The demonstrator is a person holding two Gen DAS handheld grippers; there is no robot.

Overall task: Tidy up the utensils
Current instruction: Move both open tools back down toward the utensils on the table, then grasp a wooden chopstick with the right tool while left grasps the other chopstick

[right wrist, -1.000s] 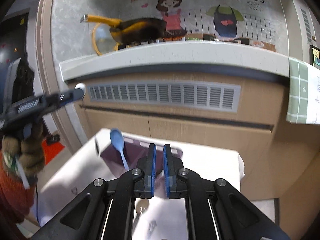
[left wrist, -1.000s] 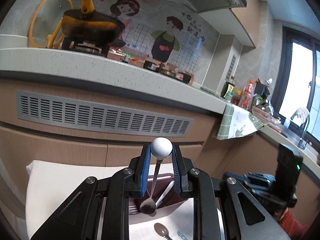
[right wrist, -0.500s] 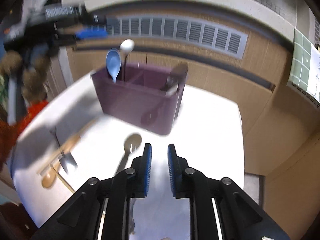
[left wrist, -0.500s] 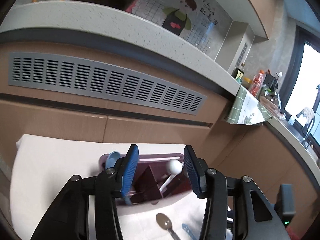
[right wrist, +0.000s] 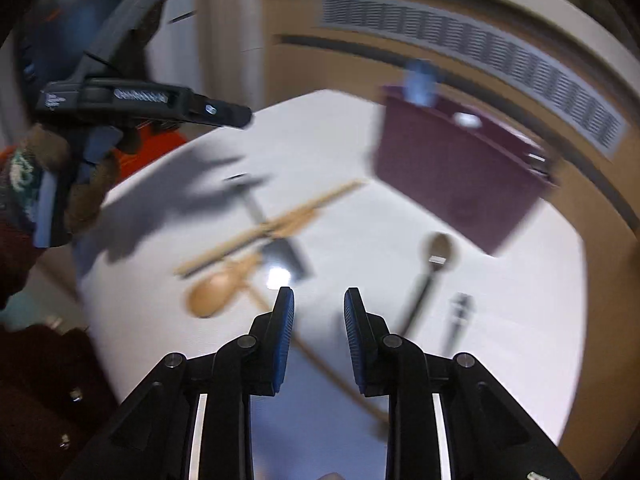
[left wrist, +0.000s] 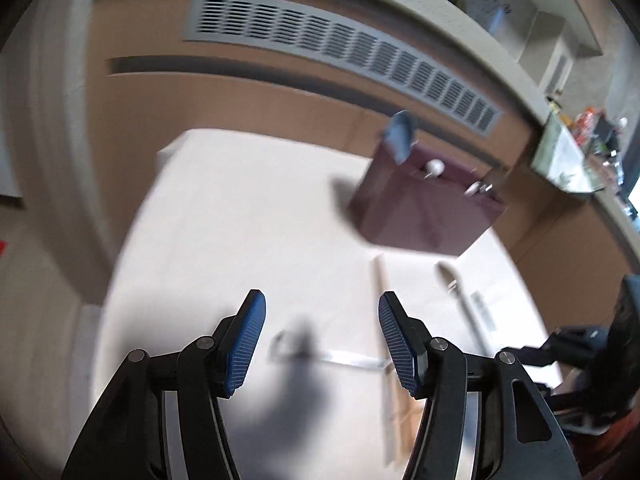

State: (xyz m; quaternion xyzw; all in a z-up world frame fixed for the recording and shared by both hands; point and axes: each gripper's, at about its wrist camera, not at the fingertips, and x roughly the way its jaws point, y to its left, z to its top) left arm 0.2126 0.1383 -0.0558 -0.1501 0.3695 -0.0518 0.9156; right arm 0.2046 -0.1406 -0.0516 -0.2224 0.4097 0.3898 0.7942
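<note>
Our left gripper (left wrist: 320, 334) and right gripper (right wrist: 318, 334) have just been opening, both empty. At eleven o'clock a wooden spoon (right wrist: 216, 294) and other utensils await; at one o'clock the holder (right wrist: 460, 176) keeps three.

Black two-finger right gripper (right wrist: 319, 334) with blue ribbed pads (right wrist: 285, 336), silver pivot screws; patterned sleeve (right wrist: 18, 176) at nine o'clock.

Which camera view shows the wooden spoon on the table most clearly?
The right wrist view. There the wooden spoon lies whole on the white table, its bowl and handle both visible though blurred. The left wrist view shows only blurred wooden sticks near the right edge; no spoon bowl can be told.
</note>
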